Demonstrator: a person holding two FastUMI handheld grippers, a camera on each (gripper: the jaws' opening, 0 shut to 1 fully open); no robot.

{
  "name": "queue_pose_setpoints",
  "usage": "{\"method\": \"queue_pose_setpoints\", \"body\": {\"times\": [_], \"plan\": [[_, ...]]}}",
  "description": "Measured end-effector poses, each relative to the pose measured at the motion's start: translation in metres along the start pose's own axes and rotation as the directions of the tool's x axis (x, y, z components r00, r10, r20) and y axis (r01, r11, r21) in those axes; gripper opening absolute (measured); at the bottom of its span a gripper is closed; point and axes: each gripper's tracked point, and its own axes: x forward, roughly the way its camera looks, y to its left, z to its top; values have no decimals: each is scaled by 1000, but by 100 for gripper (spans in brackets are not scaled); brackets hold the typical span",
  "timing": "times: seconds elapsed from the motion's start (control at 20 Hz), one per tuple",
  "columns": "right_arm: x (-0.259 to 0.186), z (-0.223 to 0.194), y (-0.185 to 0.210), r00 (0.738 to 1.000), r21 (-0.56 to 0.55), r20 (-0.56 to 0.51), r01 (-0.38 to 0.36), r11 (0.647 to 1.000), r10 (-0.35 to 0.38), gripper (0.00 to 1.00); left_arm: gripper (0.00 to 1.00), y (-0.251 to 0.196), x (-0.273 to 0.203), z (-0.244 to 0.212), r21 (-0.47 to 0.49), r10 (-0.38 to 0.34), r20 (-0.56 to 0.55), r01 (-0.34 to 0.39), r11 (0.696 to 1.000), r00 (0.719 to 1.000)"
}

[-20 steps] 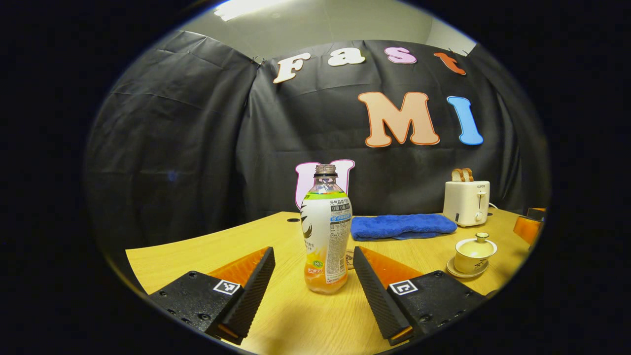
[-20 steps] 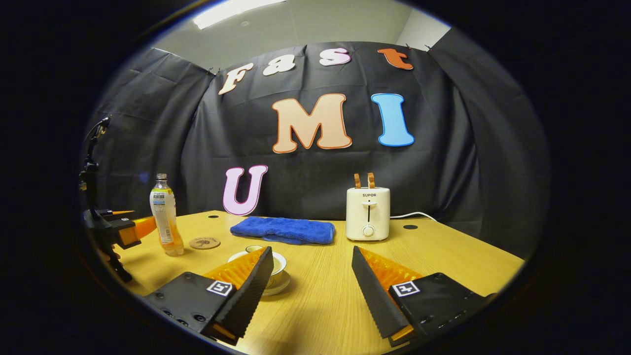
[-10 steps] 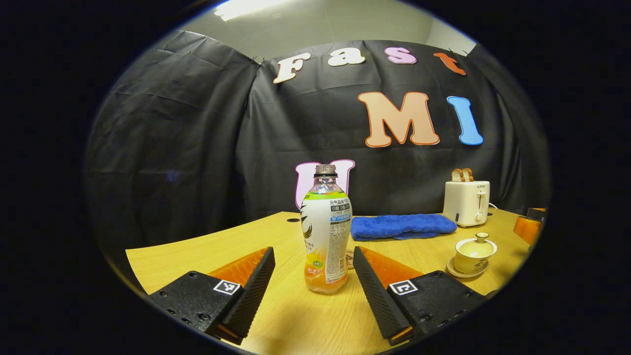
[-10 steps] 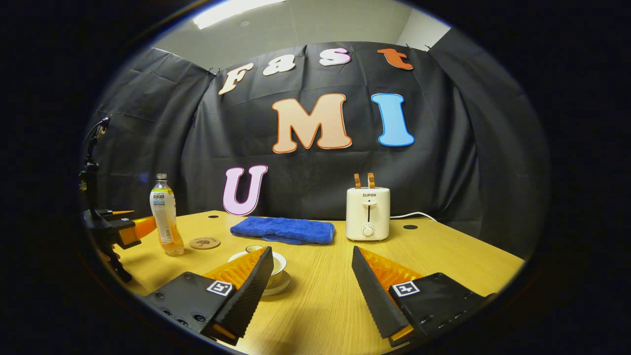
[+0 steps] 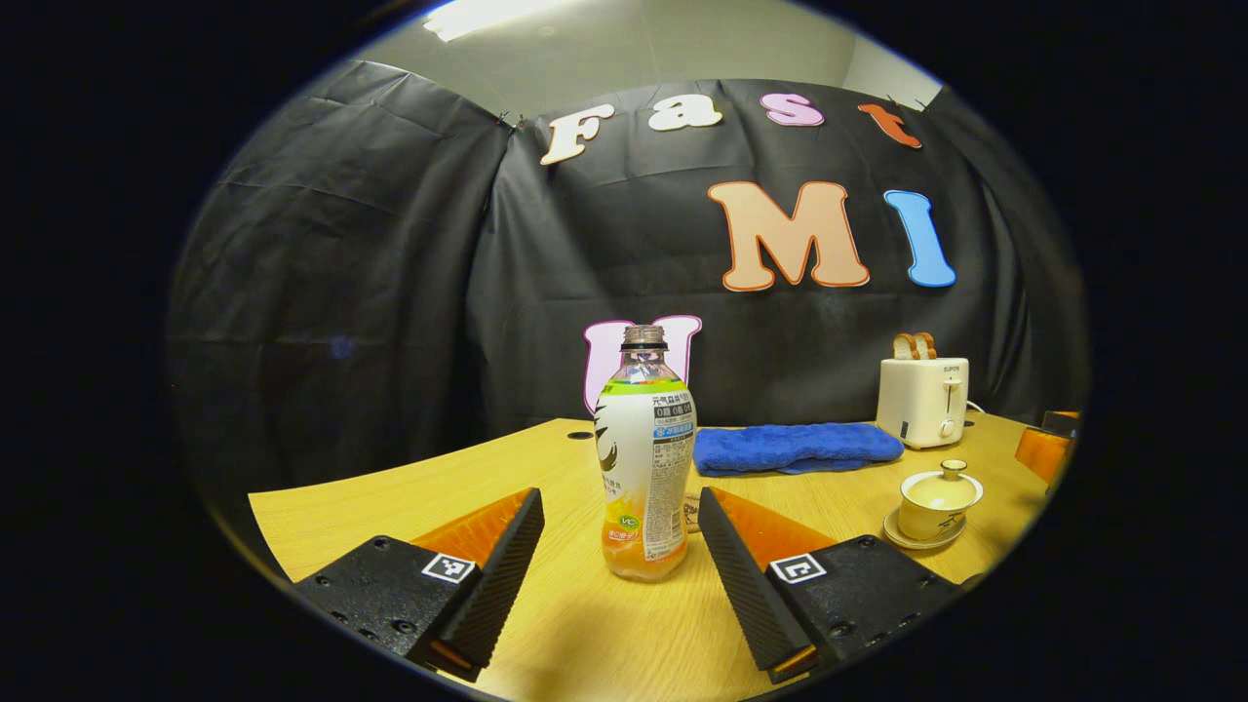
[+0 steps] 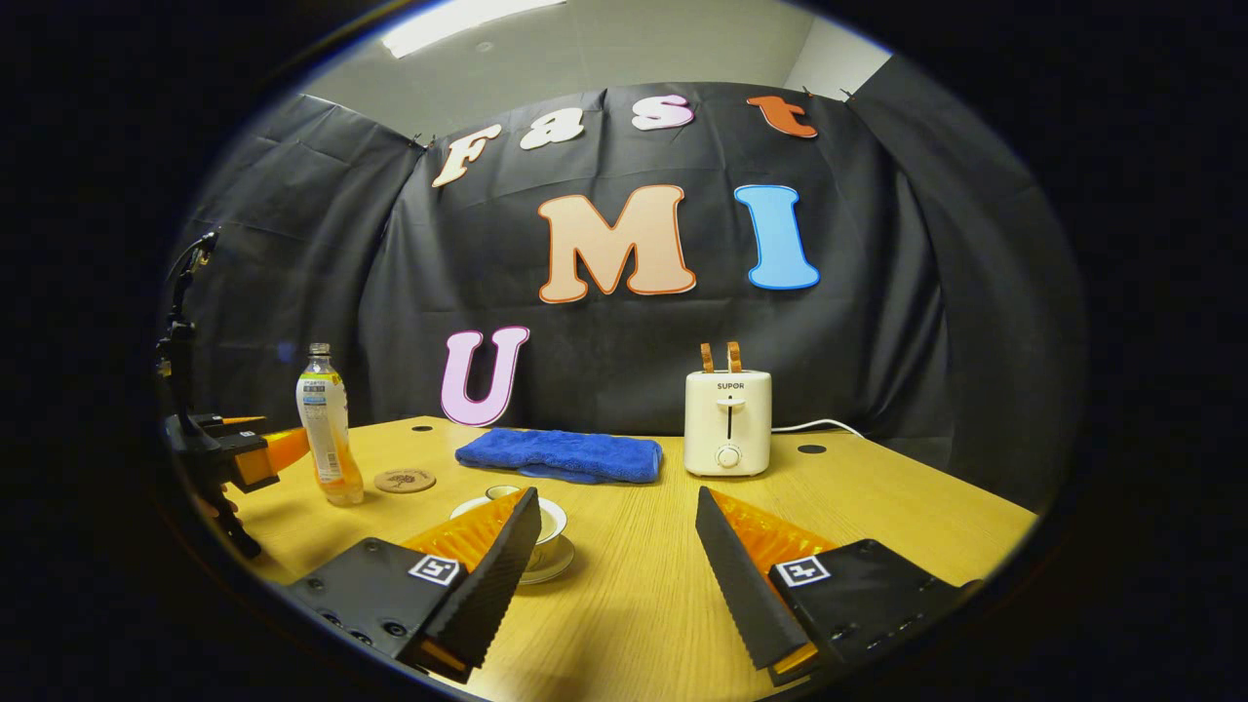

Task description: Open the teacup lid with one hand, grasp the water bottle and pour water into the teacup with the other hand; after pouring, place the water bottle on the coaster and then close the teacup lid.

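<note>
An uncapped plastic bottle (image 5: 643, 458) with a little orange drink stands upright on the wooden table, just ahead of my left gripper (image 5: 620, 507), which is open with a finger on each side and apart from it. The lidded cream teacup (image 5: 938, 501) rests on its saucer at the right. In the right gripper view, my right gripper (image 6: 617, 509) is open above the table. The teacup (image 6: 551, 526) lies partly hidden behind its left finger. The bottle (image 6: 327, 439) stands far left, beside a round coaster (image 6: 404, 480), with the left gripper (image 6: 239, 450) next to it.
A folded blue towel (image 6: 561, 455) lies at the back of the table (image 6: 877, 507). A white toaster (image 6: 726, 421) with two bread slices stands to its right, its cord trailing right. Two small holes mark the tabletop near the back wall.
</note>
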Motion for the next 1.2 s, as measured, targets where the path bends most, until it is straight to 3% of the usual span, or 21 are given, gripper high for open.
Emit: {"method": "queue_pose_setpoints", "body": {"times": [0.4,0.65,0.85,0.9,1.15,1.2], "plan": [[0,-1,6,999,2,-3,-34,999,34,96,93,-1,0,-1,0,-2,-1,2,1000,1000],[3,-2,28,988,8,-8,-152,988,152,100,93,-2,0,-1,0,-6,0,6,1000,1000],[10,-5,50,970,13,-15,-244,970,244,96,93,-1,0,-1,0,-9,0,9,1000,1000],[12,-5,54,965,14,-16,-263,965,263,100,94,-2,0,0,-1,-10,0,10,1000,1000],[30,-13,75,944,17,-62,-322,946,323,100,93,-2,0,-1,-1,-14,0,14,1000,1000],[33,-15,78,942,17,-76,-328,945,328,96,93,-2,0,-1,-1,-15,0,15,1000,1000]]}}
